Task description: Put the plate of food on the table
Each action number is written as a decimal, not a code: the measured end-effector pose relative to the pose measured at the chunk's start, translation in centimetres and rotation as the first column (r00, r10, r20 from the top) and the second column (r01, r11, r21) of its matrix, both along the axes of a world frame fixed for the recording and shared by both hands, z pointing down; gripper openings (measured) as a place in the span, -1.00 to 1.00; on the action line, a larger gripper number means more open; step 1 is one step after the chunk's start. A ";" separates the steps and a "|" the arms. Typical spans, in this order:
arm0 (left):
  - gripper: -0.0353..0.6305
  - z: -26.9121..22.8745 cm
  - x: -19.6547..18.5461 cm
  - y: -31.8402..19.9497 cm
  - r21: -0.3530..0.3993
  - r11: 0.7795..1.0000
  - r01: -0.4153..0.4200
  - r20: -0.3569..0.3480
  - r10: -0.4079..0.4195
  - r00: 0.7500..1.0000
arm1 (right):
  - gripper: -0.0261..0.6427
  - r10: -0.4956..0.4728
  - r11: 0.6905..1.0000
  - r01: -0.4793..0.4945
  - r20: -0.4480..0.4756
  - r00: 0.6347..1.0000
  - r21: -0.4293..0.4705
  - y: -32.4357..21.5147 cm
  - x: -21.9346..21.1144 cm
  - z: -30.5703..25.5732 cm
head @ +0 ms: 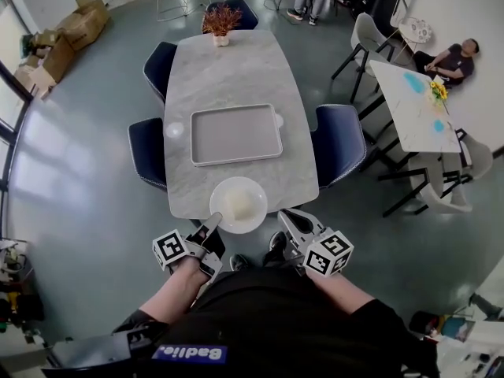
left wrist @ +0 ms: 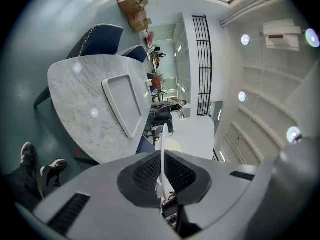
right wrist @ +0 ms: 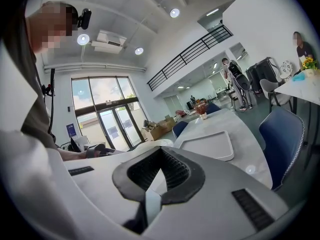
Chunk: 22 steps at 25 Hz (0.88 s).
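Observation:
A white plate (head: 239, 205) with a pale mound of food (head: 239, 202) sits at the near end of the marble table (head: 236, 77), and its near rim juts past the table edge. My left gripper (head: 213, 220) is shut on the plate's near-left rim. In the left gripper view the rim (left wrist: 163, 134) runs edge-on between the black pads (left wrist: 150, 171). My right gripper (head: 285, 215) hangs just right of the plate, open, its jaws forming a V with nothing between them. In the right gripper view (right wrist: 159, 171) the plate (right wrist: 150, 145) shows just beyond the jaws.
A grey tray (head: 236, 135) lies mid-table, with a potted plant (head: 221, 22) at the far end. Dark blue chairs (head: 339, 142) (head: 147, 150) flank the table. A second table (head: 413, 105) stands to the right, and a person (head: 453, 60) sits beyond it.

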<state>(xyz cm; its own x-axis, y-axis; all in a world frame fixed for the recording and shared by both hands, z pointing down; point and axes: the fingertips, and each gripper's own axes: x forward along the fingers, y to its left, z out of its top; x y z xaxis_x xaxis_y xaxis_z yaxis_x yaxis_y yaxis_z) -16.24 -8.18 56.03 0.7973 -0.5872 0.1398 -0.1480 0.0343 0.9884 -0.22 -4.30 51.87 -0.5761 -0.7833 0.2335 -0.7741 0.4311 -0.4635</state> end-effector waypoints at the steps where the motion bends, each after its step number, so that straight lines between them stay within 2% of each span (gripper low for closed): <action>1: -0.84 0.1 0.1 -0.3 0.000 1.000 0.006 0.003 -0.006 1.000 | -0.89 -0.003 1.000 0.003 0.003 1.000 0.000 -0.4 0.2 0.1; 13: -0.84 0.6 3.3 -4.6 -0.011 0.993 0.116 0.016 -0.116 0.993 | -0.89 -0.093 0.996 0.092 0.022 0.995 0.015 -5.7 4.3 -0.2; 22: -0.84 0.9 5.8 -8.5 0.001 0.977 0.213 0.017 -0.213 0.977 | -0.89 -0.162 0.987 0.161 0.047 0.986 0.020 -9.6 7.7 0.2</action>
<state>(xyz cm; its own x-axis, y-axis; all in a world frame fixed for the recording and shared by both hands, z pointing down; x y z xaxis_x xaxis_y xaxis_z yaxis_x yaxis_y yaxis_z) -10.49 -16.72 56.96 0.6511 -0.7435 0.1524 -0.1539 0.0673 0.9858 7.51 -13.93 52.11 -0.7058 -0.6823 0.1907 -0.6706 0.5565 -0.4905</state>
